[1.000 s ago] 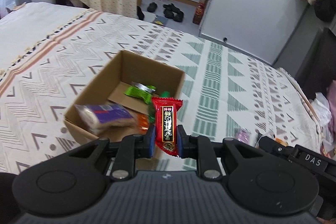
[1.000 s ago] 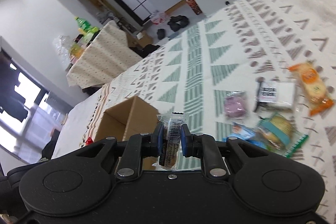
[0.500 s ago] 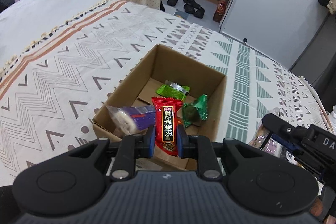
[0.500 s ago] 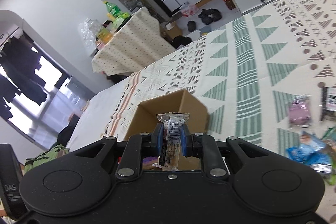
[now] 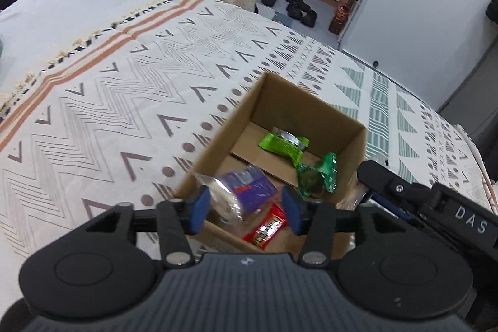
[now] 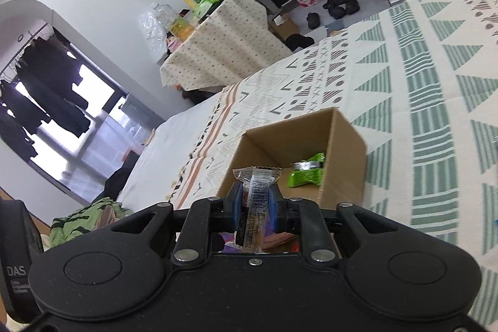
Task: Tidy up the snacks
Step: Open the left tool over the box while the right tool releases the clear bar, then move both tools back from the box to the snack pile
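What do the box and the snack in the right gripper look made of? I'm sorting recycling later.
The box looks like plain brown corrugated cardboard, matte, with raw cut edges and folded bottom flaps. The snack in the right gripper seems wrapped in clear glossy plastic film: it shows a crimped top seal, a printed barcode and the dark contents through it.

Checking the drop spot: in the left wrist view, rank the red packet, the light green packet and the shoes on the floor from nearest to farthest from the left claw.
1. Red packet, in the box's near end, just beyond the open left claw.
2. Light green packet, at the box's far end.
3. Shoes, on the floor past the bed.
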